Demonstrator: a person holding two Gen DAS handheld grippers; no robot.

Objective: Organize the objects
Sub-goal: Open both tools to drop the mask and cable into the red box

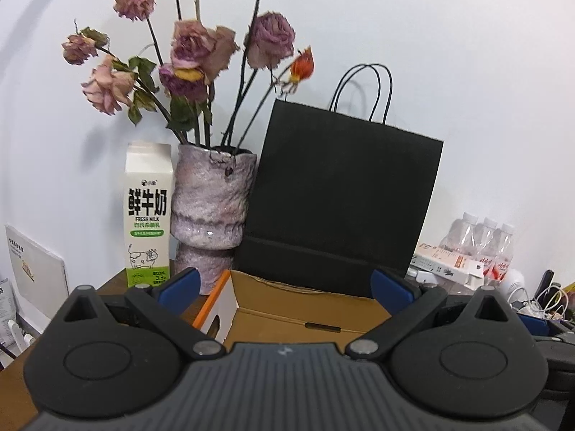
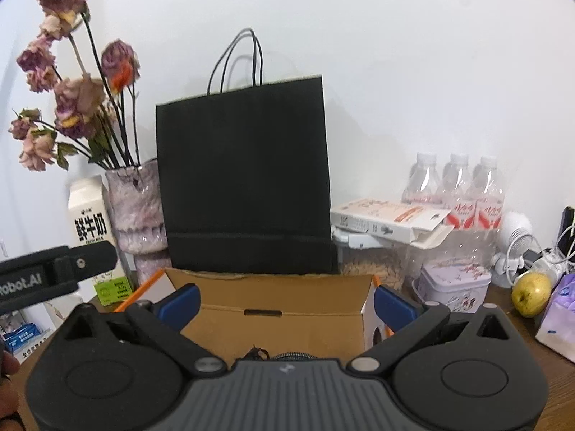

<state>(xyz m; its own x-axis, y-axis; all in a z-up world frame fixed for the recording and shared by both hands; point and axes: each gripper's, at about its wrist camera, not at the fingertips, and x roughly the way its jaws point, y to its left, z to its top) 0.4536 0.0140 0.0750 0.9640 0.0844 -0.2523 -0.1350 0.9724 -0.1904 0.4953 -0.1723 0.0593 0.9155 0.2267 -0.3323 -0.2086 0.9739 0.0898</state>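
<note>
- My left gripper (image 1: 284, 289) has its blue-padded jaws spread wide with nothing between them, hovering just over the near side of the open cardboard box (image 1: 305, 309).
- My right gripper (image 2: 285, 300) is likewise wide apart and empty, facing the same cardboard box (image 2: 276, 309) from the front.
- As I read it, the box is where things are meant to go. What I see of its inside is bare brown card; a dark frayed bit peeks over the gripper body in the right view, and I cannot tell what it is.
- Still standing loose around it: the milk carton (image 1: 147, 215) and the vase (image 1: 210, 215) of dried roses to the left, the black paper bag (image 2: 244, 179) directly behind the box.
- To the right sit 3 water bottles (image 2: 456, 190), a flat white carton (image 2: 388, 221) with its end flap open, a small printed tin (image 2: 454, 283) and a yellow-green apple (image 2: 532, 294).
- My judgement: sorting has hardly begun, or is between picks. Nothing is held and most items look unplaced.
</note>
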